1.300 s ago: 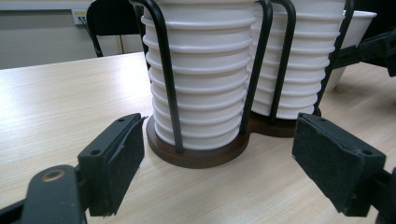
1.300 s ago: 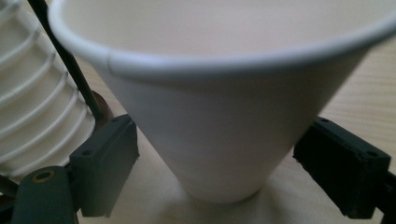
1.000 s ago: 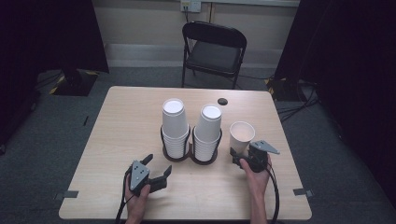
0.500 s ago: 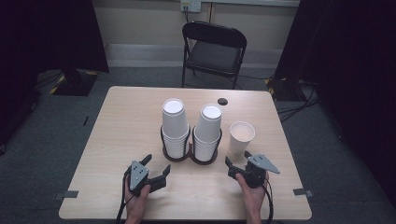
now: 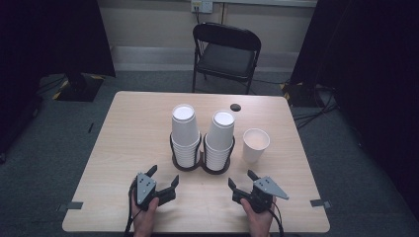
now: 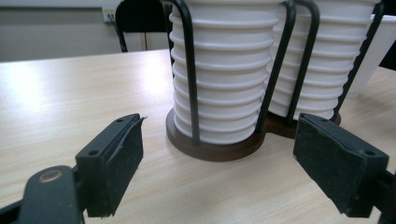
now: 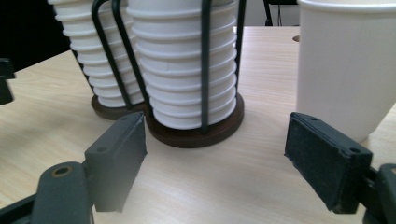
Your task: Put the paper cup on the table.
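Pale wood-grain bench [image 5: 123, 148], white ribbed cup stacks [image 5: 185, 133], black wire holder with dark brown base [image 6: 212, 150], white single cup [image 5: 255, 145], black chair [image 5: 225, 52], grey carpet [image 5: 54, 143].

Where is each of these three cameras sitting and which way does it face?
High view: above the person's side, looking forward and down on the table; both hands, left gripper, right gripper.
Left gripper view: on the left gripper, low, facing the cup holder between its open jaws.
Right gripper view: on the right gripper, facing holder and single paper cup.
Shared: the stacked cups.
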### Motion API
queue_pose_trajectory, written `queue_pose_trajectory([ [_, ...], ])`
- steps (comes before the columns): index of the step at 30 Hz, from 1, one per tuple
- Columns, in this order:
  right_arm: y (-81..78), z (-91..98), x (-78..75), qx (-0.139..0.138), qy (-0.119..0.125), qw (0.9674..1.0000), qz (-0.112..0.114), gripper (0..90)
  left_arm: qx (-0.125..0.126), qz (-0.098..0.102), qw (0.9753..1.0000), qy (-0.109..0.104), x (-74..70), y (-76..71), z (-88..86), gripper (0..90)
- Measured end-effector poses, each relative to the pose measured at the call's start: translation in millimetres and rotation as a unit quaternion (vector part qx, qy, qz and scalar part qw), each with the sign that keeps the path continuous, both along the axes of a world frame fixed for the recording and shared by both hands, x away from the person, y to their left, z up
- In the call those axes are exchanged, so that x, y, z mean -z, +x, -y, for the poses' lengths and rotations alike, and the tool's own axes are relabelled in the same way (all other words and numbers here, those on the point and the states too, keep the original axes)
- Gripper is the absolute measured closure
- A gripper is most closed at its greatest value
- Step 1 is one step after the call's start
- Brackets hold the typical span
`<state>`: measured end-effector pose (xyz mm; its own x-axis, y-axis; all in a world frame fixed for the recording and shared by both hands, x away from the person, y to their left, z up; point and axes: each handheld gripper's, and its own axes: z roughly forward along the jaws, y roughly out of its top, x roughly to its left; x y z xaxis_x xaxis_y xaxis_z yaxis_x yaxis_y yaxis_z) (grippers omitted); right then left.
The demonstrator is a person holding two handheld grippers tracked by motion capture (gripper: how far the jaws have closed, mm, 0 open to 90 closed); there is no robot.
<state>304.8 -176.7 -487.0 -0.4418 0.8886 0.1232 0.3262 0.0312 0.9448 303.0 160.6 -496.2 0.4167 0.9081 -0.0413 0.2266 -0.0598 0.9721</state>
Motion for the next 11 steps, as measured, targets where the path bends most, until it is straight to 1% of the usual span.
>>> queue_pose_trajectory([
  [1,-1.0,-1.1,0.8,0.0,-0.002,1.0,0.003,19.8,0.001,-0.002,1.0,0.0,0.0,0.3,-0.5,15.9],
  [2,-2.5,-3.1,2.0,0.003,0.0,1.0,0.008,18.9,0.001,0.001,1.0,0.0,0.0,-0.2,-0.6,15.9],
  [3,-3.3,-4.5,2.8,0.002,0.001,1.0,0.007,18.6,0.0,0.005,1.0,-0.002,0.3,-1.1,0.1,15.9],
  [4,-3.4,-5.8,3.7,-0.001,0.002,1.0,0.007,18.1,0.001,0.007,1.0,0.001,0.2,-1.5,0.1,15.9],
  [5,-3.0,-6.7,4.4,-0.002,0.007,1.0,0.005,17.6,0.005,0.006,1.0,0.002,0.2,-1.2,0.2,15.9],
  [6,-2.9,-8.0,5.2,0.003,0.013,0.9999,0.007,17.4,0.007,0.004,1.0,0.003,0.1,-0.7,0.2,15.8],
  [7,-3.1,-9.0,6.0,0.005,0.012,0.9999,0.01,17.4,0.01,0.001,1.0,-0.001,0.2,-0.1,0.3,15.8],
  [8,-3.2,-10.8,7.6,0.007,0.002,0.9999,0.012,17.3,0.01,0.004,0.9999,0.001,0.1,-0.1,-0.6,15.8],
  [9,-4.5,-11.9,7.4,0.009,-0.004,0.9998,0.019,17.1,0.01,0.006,0.9999,-0.001,0.2,-0.5,-0.6,15.8],
  [11,-5.8,-11.8,7.6,0.013,-0.001,0.9996,0.024,17.0,0.008,0.007,0.9999,0.001,0.2,-0.8,-0.4,15.8],
])
